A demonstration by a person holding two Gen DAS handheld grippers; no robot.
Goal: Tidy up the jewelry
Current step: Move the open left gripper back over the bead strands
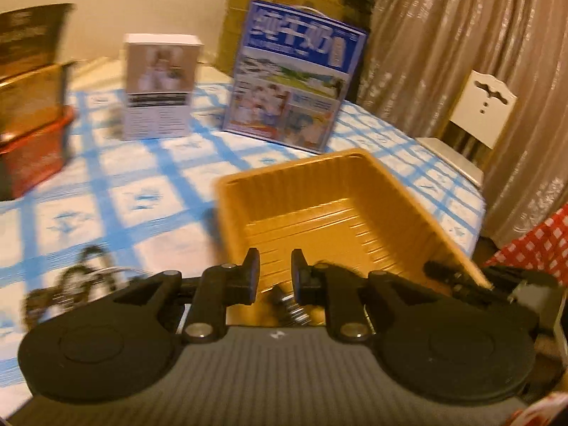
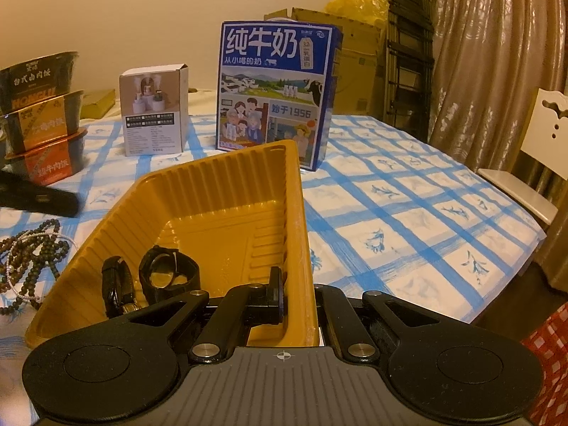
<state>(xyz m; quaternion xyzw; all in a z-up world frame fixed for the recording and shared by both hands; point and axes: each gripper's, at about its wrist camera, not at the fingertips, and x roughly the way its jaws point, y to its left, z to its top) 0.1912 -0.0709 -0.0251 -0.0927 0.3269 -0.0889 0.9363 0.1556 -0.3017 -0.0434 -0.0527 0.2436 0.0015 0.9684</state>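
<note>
A yellow plastic tray (image 2: 227, 184) sits tilted on the blue checked tablecloth. My right gripper (image 2: 296, 294) is shut on the tray's right wall, one finger (image 2: 275, 291) inside it. Two black watches lie in the tray, one face up (image 2: 167, 277), one on its side (image 2: 115, 289). Bead bracelets and a thin chain (image 2: 32, 259) lie on the cloth left of the tray. In the left wrist view my left gripper (image 1: 275, 277) hovers over the tray's (image 1: 319, 191) near edge, open with a narrow gap and empty. A metal watch piece (image 1: 291, 307) shows below it. The beads (image 1: 74, 284) are blurred at lower left.
A blue milk carton (image 2: 273, 88) and a small white box (image 2: 152, 110) stand behind the tray. Stacked food bowls (image 2: 42, 113) stand at the far left. The left gripper's black arm (image 2: 35, 197) shows at left. A white chair (image 2: 539, 149) stands beyond the table's right edge.
</note>
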